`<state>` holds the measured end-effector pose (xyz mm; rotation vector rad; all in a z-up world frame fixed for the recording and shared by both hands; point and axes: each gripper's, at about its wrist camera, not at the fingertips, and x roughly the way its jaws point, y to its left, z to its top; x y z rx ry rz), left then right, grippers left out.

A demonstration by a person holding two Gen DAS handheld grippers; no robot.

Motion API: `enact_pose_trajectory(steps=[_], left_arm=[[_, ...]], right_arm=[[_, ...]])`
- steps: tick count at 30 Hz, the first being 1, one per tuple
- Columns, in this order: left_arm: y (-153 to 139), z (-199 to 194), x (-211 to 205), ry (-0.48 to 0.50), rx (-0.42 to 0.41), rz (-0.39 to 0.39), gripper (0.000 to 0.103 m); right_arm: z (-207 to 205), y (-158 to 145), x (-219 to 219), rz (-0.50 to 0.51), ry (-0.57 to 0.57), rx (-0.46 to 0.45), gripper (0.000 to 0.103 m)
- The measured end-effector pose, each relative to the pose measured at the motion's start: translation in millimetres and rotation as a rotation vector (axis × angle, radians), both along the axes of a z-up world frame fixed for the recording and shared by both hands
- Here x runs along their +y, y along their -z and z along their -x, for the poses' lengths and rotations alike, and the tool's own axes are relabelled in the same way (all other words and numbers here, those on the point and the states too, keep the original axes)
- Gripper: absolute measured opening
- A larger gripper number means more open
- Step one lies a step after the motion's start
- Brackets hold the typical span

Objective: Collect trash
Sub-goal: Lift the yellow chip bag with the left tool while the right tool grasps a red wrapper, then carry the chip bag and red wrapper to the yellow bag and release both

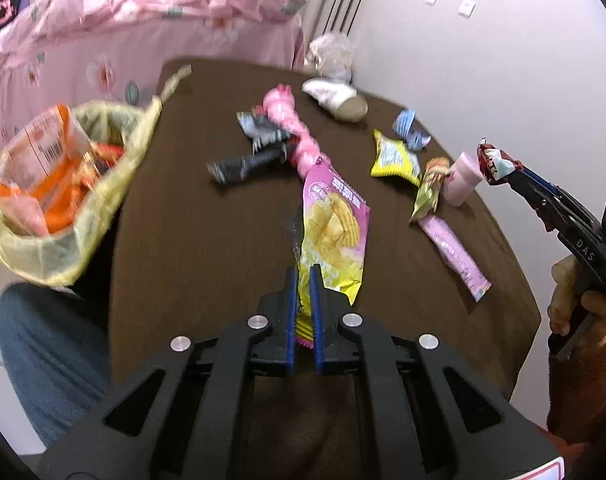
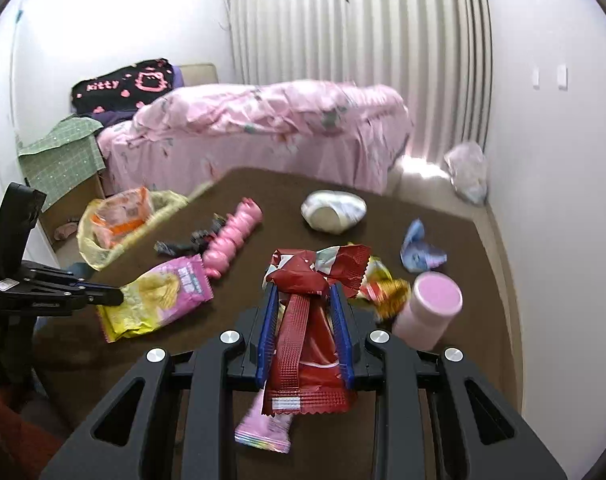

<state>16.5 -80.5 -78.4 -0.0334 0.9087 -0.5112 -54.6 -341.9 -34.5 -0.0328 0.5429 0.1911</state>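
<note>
My left gripper [image 1: 303, 276] is shut on the near end of a pink-and-yellow chip bag [image 1: 333, 232], which stretches away over the brown table [image 1: 191, 240]. In the right wrist view the same chip bag [image 2: 159, 300] hangs from the left gripper [image 2: 119, 295] at the left. My right gripper [image 2: 305, 292] is shut on a crumpled red wrapper [image 2: 311, 312]; from the left wrist view the right gripper [image 1: 511, 174] holds the red wrapper [image 1: 495, 164] up at the far right. A yellow trash bag [image 1: 87, 208] with orange packets stands open at the table's left edge.
Loose trash lies on the table: a pink twisted wrapper [image 1: 291, 128], dark grey wrappers [image 1: 251, 160], a yellow packet [image 1: 395, 156], a blue wrapper [image 1: 411, 128], a pink cup [image 2: 431, 308], a pink bar wrapper [image 1: 455, 256], a white bundle [image 2: 333, 210]. A pink bed [image 2: 263, 128] stands behind.
</note>
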Motion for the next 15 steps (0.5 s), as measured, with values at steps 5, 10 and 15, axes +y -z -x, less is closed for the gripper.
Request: enact_pose_trajectory(steps=[5,10,15], left_arm=[[-24,9,17,-0.037,-0.093,0.019,0.006],[-48,16,43,-0.116,-0.188,0.016,0.006],[-69,13,80,-0.213,-0.268,0.028,0.006]], right_arm=[[6,-20,19,0.022,-0.037,-0.049,0.025],[14,-41,42,0.05,-0.084,-0.111,0.025],[12,-57,68,0.08,-0.144,-0.142,0.025]])
